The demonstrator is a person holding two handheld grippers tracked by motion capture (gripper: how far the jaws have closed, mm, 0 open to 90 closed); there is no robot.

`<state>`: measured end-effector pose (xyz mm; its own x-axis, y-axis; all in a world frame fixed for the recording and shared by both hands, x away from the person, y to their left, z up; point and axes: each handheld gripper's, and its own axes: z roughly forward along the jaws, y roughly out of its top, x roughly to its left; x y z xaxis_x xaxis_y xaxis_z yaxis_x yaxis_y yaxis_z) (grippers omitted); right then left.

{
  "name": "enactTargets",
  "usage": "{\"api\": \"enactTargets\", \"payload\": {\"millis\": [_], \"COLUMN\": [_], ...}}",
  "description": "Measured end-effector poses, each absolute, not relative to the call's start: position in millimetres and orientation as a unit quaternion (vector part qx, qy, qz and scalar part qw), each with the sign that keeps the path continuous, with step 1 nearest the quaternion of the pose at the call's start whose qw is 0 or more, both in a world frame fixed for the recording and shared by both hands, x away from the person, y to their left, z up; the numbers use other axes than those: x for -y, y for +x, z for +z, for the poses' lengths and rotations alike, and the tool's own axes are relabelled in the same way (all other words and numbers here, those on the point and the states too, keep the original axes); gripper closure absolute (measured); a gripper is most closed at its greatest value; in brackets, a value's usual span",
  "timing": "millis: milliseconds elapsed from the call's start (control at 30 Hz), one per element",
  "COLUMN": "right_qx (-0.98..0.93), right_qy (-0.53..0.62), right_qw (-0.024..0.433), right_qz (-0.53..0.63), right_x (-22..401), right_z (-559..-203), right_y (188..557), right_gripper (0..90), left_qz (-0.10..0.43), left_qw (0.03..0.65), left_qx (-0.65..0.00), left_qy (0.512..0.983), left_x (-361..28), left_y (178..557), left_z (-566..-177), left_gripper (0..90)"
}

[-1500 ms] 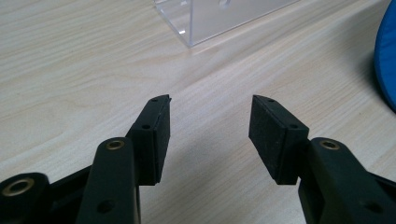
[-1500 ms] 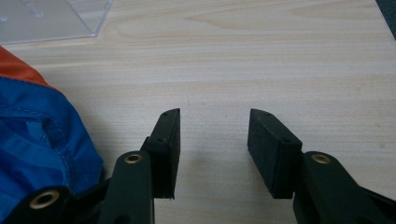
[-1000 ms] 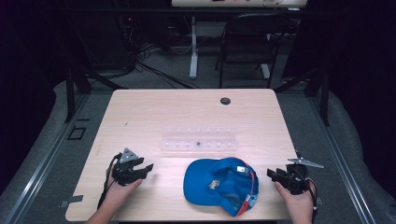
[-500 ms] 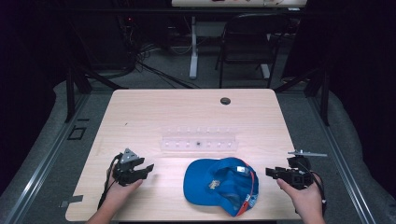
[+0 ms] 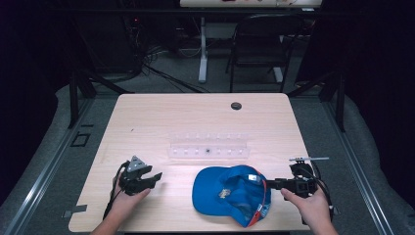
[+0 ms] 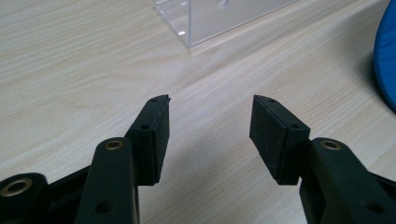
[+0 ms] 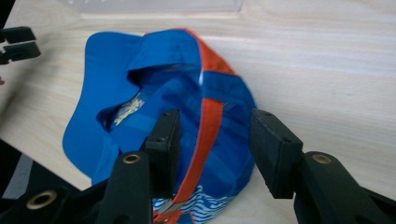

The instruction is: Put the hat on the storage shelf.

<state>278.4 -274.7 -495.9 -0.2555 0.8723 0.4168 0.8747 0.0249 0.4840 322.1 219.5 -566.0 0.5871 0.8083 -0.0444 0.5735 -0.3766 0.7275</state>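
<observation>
1. My left gripper (image 5: 155, 175) rests low over the near left part of the wooden table (image 5: 147, 117), held in my left hand (image 5: 128, 200). Its jaws stand spread with bare tabletop between them, grasping nothing. In the left gripper view the two black pads (image 6: 156, 135) point toward the corner of a clear plastic rack (image 6: 219, 18), which stands well ahead of the tips.
2. That clear rack (image 5: 208, 147) lies across the middle of the table, long side facing me, with a small dark speck near its centre. It sits just beyond the cap and apart from both grippers.
3. A small black round thing (image 5: 236, 105) sits on the far part of the table, well apart from everything else.
4. A blue cap (image 5: 230, 193) lies upside down near my edge of the table, right of centre, its inside facing up. In the right gripper view I see an orange band (image 7: 205, 135) running across its blue lining.
5. My right gripper (image 5: 268, 184), in my right hand (image 5: 308, 205), reaches in from the right, its tip at the cap's right edge. Its jaws are parted, one on each side of the orange band at the cap's rim; I cannot tell whether either pad touches the fabric.
</observation>
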Motion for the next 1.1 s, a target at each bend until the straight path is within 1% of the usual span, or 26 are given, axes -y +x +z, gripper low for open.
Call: {"api": "enactTargets", "payload": {"millis": [167, 233, 300, 367, 633, 900, 1033, 1100], "right_qx": [0.716, 0.717, 0.716, 0.713, 0.707, 0.707, 0.707, 0.706], "right_qy": [-0.611, -0.61, -0.611, -0.615, -0.621, -0.611, -0.609, -0.605], "right_qw": [0.017, 0.033, 0.033, 0.046, 0.071, 0.093, 0.098, 0.107], "right_qz": [-0.338, -0.336, -0.335, -0.333, -0.331, -0.342, -0.345, -0.352], "right_x": [270, 272, 272, 271, 267, 261, 260, 260], "right_z": [-505, -511, -512, -516, -528, -527, -524, -522], "right_y": [277, 278, 278, 277, 277, 280, 280, 281], "right_gripper": [54.5, 54.6, 54.7, 55.1, 56.9, 58.9, 59.9, 63.3], "left_qz": [0.161, 0.162, 0.161, 0.161, 0.162, 0.162, 0.162, 0.163], "left_qw": [0.363, 0.362, 0.361, 0.363, 0.362, 0.361, 0.361, 0.36], "left_qx": [-0.425, -0.425, -0.426, -0.427, -0.425, -0.427, -0.426, -0.426], "left_qy": [0.813, 0.814, 0.814, 0.813, 0.814, 0.813, 0.814, 0.814], "left_x": [-219, -220, -220, -219, -219, -219, -219, -219], "left_y": [322, 322, 322, 322, 322, 322, 322, 322], "left_z": [-566, -566, -566, -566, -567, -567, -567, -567], "left_gripper": [47.9, 47.9, 47.9, 47.9, 47.9, 47.9, 47.9, 47.9]}}
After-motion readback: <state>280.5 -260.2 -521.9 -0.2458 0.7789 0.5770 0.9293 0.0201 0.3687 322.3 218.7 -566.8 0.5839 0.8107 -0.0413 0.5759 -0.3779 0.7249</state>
